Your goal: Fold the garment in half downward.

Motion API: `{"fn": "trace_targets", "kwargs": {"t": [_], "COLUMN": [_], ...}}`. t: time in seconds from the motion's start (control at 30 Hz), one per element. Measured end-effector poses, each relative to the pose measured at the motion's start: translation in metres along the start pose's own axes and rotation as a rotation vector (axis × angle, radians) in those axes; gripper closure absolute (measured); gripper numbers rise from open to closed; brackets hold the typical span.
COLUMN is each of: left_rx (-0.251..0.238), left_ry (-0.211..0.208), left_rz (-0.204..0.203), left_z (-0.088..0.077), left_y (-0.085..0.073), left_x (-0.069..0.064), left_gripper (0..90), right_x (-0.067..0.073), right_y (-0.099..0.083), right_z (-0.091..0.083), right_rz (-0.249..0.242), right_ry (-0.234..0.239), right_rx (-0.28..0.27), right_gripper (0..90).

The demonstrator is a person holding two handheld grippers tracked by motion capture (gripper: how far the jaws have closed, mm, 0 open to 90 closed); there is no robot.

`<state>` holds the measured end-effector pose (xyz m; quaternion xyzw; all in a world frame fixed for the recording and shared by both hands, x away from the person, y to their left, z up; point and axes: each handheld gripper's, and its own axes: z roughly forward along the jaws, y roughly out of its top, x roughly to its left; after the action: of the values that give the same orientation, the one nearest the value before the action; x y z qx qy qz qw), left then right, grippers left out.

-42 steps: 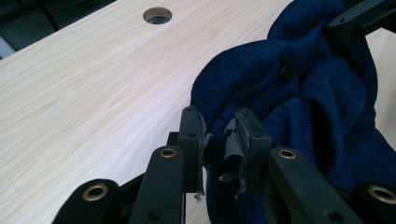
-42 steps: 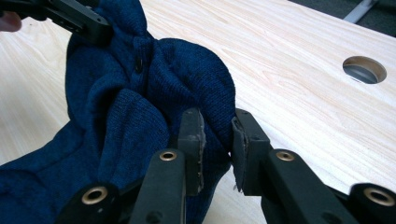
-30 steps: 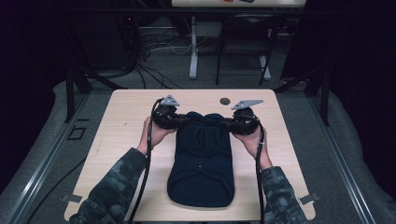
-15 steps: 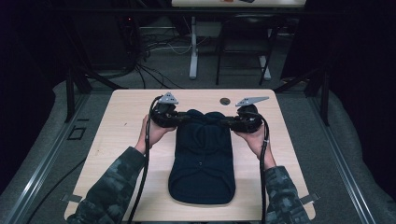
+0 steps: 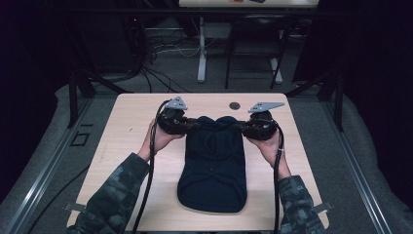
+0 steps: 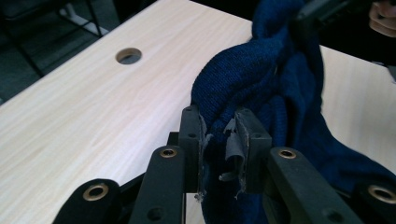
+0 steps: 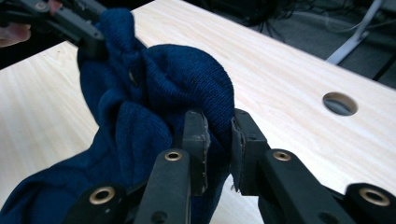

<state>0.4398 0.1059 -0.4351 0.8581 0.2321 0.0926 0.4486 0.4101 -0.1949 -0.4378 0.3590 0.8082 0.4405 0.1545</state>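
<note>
Gripping a plain, unlabelled navy knitted garment [image 5: 213, 165], both grippers' jaws.

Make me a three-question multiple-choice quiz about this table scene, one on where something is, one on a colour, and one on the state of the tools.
1. Where is the round hole in the table?
A. near the far edge
B. at the near edge
C. under the person's left forearm

2. What colour is the knit garment?
A. red
B. dark blue
C. white

3. How are the left tool and the right tool?
A. both open, off the cloth
B. one open
C. both shut on the garment

Answers: 1 A, the hole lies beyond the tools in the high view. 2 B, the knit is navy in all views. 3 C, each tool's pads pinch bunched fabric.
</note>
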Motion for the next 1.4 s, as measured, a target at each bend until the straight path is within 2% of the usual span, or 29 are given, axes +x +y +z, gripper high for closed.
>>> {"fn": "trace_targets", "kwargs": {"t": [0.17, 0.33, 0.53, 0.63, 0.77, 0.8, 0.93, 1.03, 1.2, 1.27, 1.4], "left_rx": [-0.006, 0.020, 0.070, 0.087, 0.119, 0.131, 0.127, 0.122, 0.113, 0.117, 0.116], "left_ry": [-0.029, -0.062, -0.117, -0.124, -0.106, -0.103, -0.098, -0.074, -0.036, -0.036, -0.014], "left_rz": [-0.010, -0.015, -0.037, -0.034, -0.019, -0.010, 0.011, 0.033, 0.082, 0.094, 0.123], "left_z": [-0.003, -0.003, 0.007, 0.011, 0.020, 0.022, 0.028, 0.030, 0.027, 0.027, 0.025], "left_y": [-0.004, -0.008, -0.018, -0.021, -0.025, -0.025, -0.030, -0.029, -0.025, -0.024, -0.022], "left_x": [0.001, 0.001, 0.002, -0.001, -0.006, -0.008, -0.010, -0.013, -0.019, -0.022, -0.028], "left_gripper": [74.8, 71.2, 60.0, 56.9, 55.2, 57.8, 71.4, 75.6, 76.9, 76.8, 76.5], "right_x": [0.004, 0.009, 0.012, 0.013, 0.012, 0.013, 0.011, 0.009, 0.004, 0.003, 0.002], "right_y": [0.000, -0.001, -0.004, -0.006, -0.007, -0.007, -0.008, -0.011, -0.019, -0.022, -0.028], "right_z": [-0.001, 0.000, 0.002, 0.004, 0.004, 0.005, 0.005, 0.005, 0.002, 0.001, -0.003], "right_rz": [-0.020, -0.049, -0.065, -0.081, -0.077, -0.076, -0.075, -0.072, -0.054, -0.045, -0.057], "right_ry": [-0.017, -0.024, -0.033, -0.037, -0.028, -0.029, -0.016, -0.010, 0.007, 0.022, 0.029], "right_rx": [-0.023, -0.032, -0.042, -0.044, -0.046, -0.049, -0.033, -0.013, 0.014, 0.029, 0.068], "right_gripper": [78.4, 78.4, 78.6, 78.6, 78.6, 78.5, 78.0, 76.9, 74.3, 73.4, 72.0]}}
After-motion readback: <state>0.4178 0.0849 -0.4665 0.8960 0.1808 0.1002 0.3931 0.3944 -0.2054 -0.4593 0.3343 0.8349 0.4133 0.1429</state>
